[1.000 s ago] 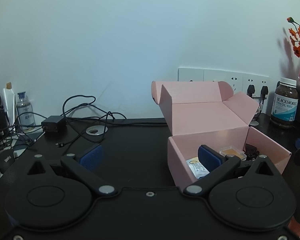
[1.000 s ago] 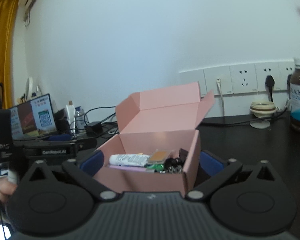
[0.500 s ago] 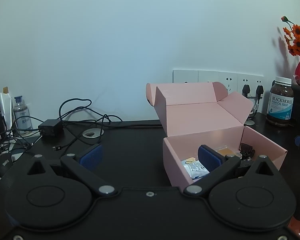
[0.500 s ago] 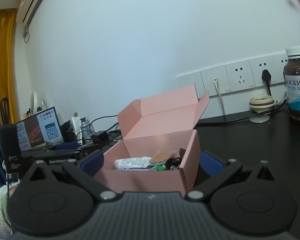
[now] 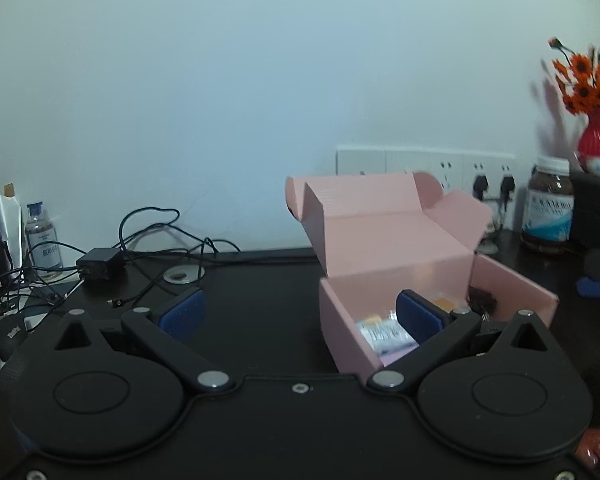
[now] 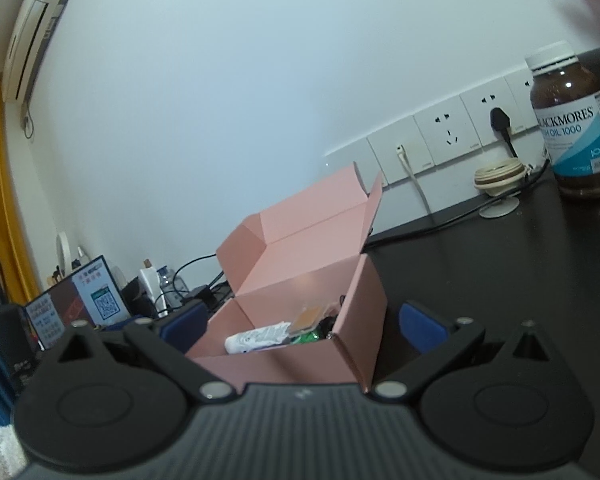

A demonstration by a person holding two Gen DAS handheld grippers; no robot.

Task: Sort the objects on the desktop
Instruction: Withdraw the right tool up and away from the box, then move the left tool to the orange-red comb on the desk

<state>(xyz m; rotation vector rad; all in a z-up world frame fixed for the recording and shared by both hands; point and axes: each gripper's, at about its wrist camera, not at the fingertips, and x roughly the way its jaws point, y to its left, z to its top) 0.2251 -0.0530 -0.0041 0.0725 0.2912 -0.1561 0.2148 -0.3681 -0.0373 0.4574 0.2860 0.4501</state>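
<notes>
We read "BLACKMORES" and "OIL 1000" on the brown supplement bottle (image 6: 575,128), a QR code on the small standing display card (image 6: 100,300), other print there too blurred for us

the pink box (image 5: 400,248) stands open at 3 o'clock on the black desk (image 5: 260,292), holding a white packet (image 6: 260,338) and small items.

Each tool (image 5: 300,314) is matte black with round discs, silver screws and blue-padded fingers (image 5: 182,312).
</notes>
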